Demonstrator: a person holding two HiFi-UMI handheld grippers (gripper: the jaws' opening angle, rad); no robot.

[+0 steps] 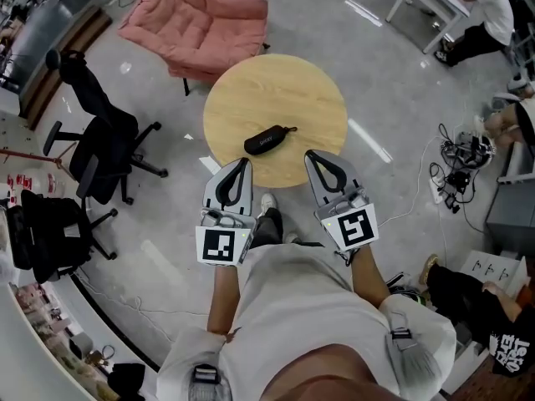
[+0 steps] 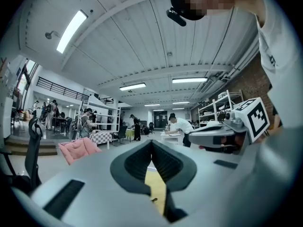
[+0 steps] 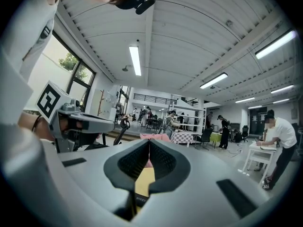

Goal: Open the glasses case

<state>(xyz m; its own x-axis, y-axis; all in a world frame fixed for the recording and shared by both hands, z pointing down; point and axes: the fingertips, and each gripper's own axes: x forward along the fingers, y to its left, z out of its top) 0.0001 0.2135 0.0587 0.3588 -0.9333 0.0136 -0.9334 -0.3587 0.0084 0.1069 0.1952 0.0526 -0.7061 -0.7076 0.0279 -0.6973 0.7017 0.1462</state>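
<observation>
My left gripper (image 1: 243,163) and right gripper (image 1: 313,154), fingers pressed together on nothing, hover at the round pale wooden table's (image 1: 309,90) lower edge. The black zippered soft glasses case (image 1: 269,139) lies mid-frame, just ahead. I'd spread first, then pin its body and pinch the zip pull.

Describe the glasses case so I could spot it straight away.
Look for the round wooden table beside the pink cushioned chair. The glasses case lies on it, toward the person's side. It is dark, oblong, and the only thing on the tabletop.
</observation>
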